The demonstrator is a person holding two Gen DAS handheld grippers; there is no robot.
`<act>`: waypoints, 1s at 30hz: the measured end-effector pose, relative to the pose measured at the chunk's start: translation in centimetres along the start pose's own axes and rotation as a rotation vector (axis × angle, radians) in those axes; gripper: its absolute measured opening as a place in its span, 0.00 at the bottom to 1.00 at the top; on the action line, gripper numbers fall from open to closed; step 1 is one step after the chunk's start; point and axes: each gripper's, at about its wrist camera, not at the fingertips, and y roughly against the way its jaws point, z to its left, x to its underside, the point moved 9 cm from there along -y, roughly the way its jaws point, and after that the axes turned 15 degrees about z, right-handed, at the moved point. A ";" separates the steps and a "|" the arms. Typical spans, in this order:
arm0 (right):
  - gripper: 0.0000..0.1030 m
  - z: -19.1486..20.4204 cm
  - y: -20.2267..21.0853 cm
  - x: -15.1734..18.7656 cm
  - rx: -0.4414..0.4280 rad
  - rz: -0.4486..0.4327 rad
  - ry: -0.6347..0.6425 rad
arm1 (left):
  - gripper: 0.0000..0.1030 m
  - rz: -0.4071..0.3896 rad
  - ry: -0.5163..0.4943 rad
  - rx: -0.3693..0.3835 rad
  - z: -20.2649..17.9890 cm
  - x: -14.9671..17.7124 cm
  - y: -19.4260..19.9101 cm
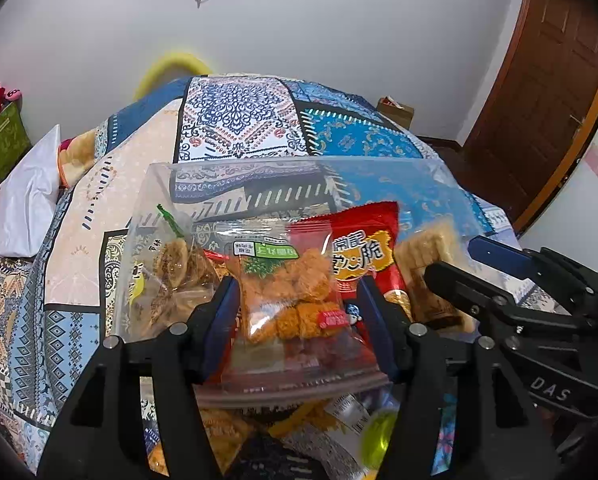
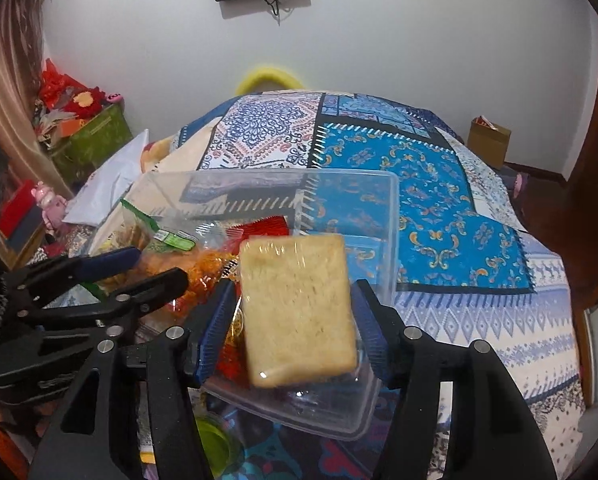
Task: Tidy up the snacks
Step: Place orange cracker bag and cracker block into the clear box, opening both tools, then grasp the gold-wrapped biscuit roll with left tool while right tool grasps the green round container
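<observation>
A clear plastic box (image 1: 239, 166) lies on the quilt with several snack packs inside: an orange fried-snack pack (image 1: 291, 292), a red packet (image 1: 359, 248) and a bag of round biscuits (image 1: 175, 264). My left gripper (image 1: 299, 304) straddles the orange pack, and a small gap shows beside its right pad. In the right wrist view a pale toast-like pack (image 2: 299, 308) hangs blurred between the jaws of my right gripper (image 2: 295, 308), over the near right corner of the box (image 2: 393, 200). Neither pad presses on it. The left gripper (image 2: 159, 266) shows at the left there.
The box sits on a bed with a blue patterned quilt (image 1: 239, 120). More loose snack packs (image 1: 227, 436) lie under my grippers near the bed's edge. A white pillow (image 1: 23, 208) lies left, a green storage box (image 2: 95, 136) beyond it, a wooden door (image 1: 539, 100) right.
</observation>
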 end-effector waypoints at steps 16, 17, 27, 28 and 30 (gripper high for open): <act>0.71 1.2 7.2 1.6 -0.027 -0.103 0.017 | 0.72 -0.145 -0.011 -0.018 1.0 2.6 11.3; 0.74 1.4 7.4 2.0 -0.029 -0.107 0.021 | 0.73 -0.150 -0.015 -0.029 1.2 3.1 11.8; 0.76 4.0 6.1 5.9 -0.055 -0.049 0.055 | 0.75 -0.030 0.004 -0.089 4.6 9.4 10.2; 0.76 4.2 5.8 6.4 -0.058 -0.038 0.058 | 0.75 -0.012 0.010 -0.092 5.0 10.0 9.7; 0.76 4.7 4.5 7.4 -0.063 -0.002 0.066 | 0.75 0.018 0.022 -0.101 5.8 11.3 8.8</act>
